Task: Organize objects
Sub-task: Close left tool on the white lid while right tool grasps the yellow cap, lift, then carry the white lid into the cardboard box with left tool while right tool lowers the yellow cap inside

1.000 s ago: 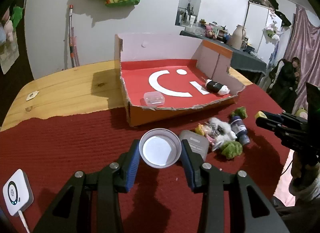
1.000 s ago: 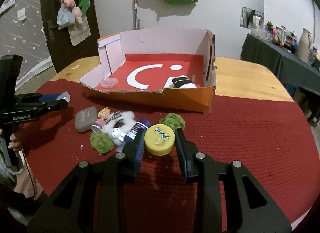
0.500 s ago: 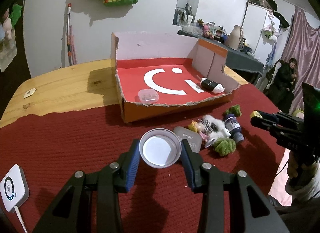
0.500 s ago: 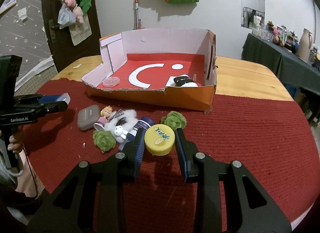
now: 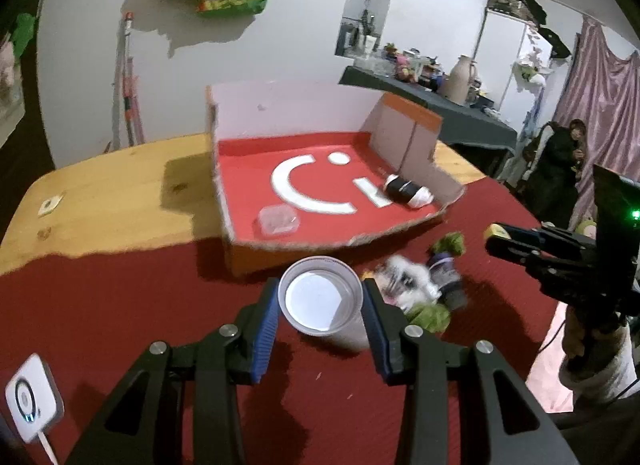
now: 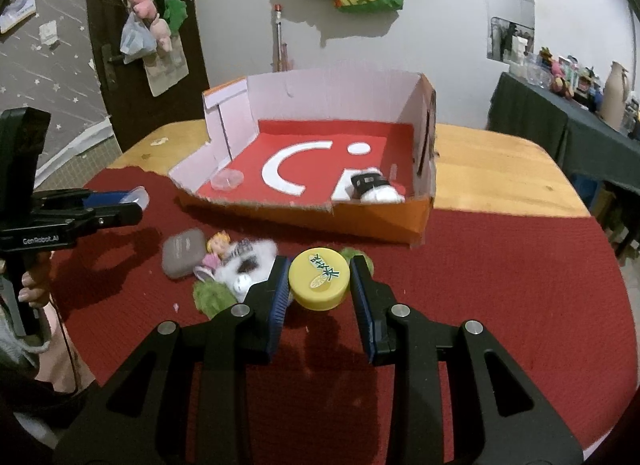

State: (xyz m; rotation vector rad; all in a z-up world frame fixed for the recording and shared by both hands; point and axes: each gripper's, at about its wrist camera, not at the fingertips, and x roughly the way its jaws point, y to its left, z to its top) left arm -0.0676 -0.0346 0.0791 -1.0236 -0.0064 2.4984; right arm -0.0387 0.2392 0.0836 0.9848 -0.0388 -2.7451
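Note:
My left gripper (image 5: 320, 299) is shut on a round clear lid (image 5: 320, 297) and holds it above the red cloth, just in front of the cardboard box (image 5: 280, 253). My right gripper (image 6: 319, 281) is shut on a yellow round container (image 6: 319, 278), also held in front of the box (image 6: 360, 221). The box has a red floor with a white smile. Inside it lie a small clear plastic case (image 5: 279, 219) and a black-and-white bottle (image 5: 408, 191). Each gripper shows in the other's view: the right one (image 5: 496, 241), the left one (image 6: 136, 203).
A pile of small things lies on the red cloth in front of the box: a grey case (image 6: 184, 252), a doll (image 6: 218, 251), a white fluffy toy (image 6: 244, 269) and green pompoms (image 6: 210, 295). A white device (image 5: 30, 401) lies at the cloth's near left. Bare wooden table (image 5: 108, 193) lies left of the box.
My left gripper has moved forward and to the right with the lid, closer to the box front. My right gripper has moved forward a little with the yellow container.

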